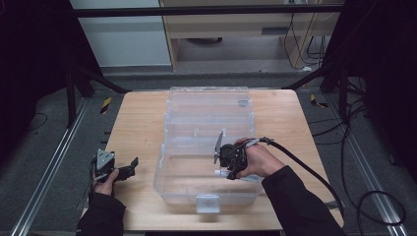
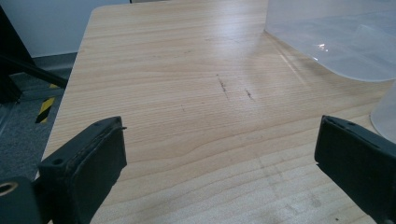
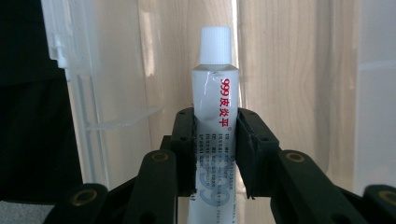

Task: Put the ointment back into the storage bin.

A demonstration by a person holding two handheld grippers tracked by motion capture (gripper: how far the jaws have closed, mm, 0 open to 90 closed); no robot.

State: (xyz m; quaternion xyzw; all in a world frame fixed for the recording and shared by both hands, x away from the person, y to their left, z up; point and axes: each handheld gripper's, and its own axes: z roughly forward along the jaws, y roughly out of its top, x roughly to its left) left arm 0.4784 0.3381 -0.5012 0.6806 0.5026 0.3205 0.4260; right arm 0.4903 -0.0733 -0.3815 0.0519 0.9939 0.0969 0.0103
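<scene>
right claw (image 3: 215, 140): clamped on white plastic tube with red print (image 3: 215, 107), inside clear plastic box (image 1: 206, 142) | left claw (image 2: 219, 158): wide, empty, over wooden table (image 2: 187, 93) left of box

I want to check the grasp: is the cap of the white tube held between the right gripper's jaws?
No, the right gripper clamps the body of the white tube, and its cap stands free beyond the jaws.
</scene>
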